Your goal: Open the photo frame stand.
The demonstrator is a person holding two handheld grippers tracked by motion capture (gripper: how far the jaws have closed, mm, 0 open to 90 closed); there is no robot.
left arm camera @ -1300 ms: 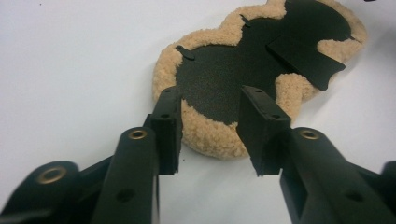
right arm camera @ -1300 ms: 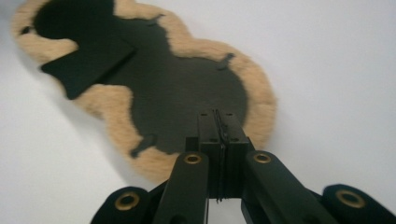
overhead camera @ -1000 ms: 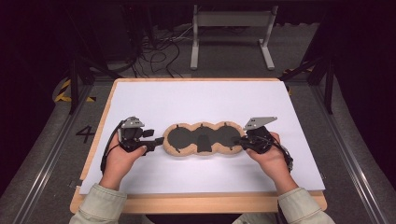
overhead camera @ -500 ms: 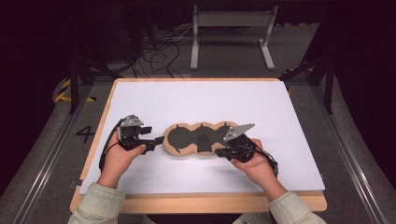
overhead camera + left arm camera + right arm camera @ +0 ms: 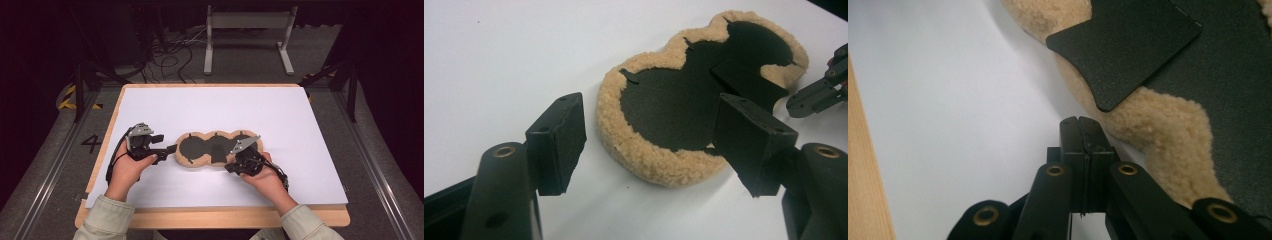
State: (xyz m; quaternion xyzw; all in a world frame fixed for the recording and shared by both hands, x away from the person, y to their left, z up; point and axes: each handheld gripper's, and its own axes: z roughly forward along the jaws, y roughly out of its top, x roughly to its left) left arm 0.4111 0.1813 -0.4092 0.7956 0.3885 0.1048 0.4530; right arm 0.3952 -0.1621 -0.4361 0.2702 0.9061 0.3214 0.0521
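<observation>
A three-lobed pad (image 5: 200, 148) with a black face and a tan fleece rim lies on the white sheet (image 5: 280, 120). A black flap (image 5: 218, 152) sticks out over its front edge. My left gripper (image 5: 171, 149) is open at the pad's left end, and in the left gripper view (image 5: 651, 112) its jaws stand either side of the left lobe (image 5: 664, 110) without touching it. My right gripper (image 5: 228, 168) is shut with nothing between its jaws. In the right gripper view its tips (image 5: 1082, 122) rest by the fleece rim (image 5: 1168, 135), just below the flap (image 5: 1128, 45).
The white sheet covers a wooden table whose bare edge (image 5: 210, 217) runs along the front. Beyond the far edge, cables (image 5: 170, 60) and a metal stand (image 5: 247, 30) sit on the dark floor. White sheet stretches behind and to the right of the pad.
My right gripper has moved left from the pad's right end to its front edge by the flap. The left gripper has stayed where it was, open.
</observation>
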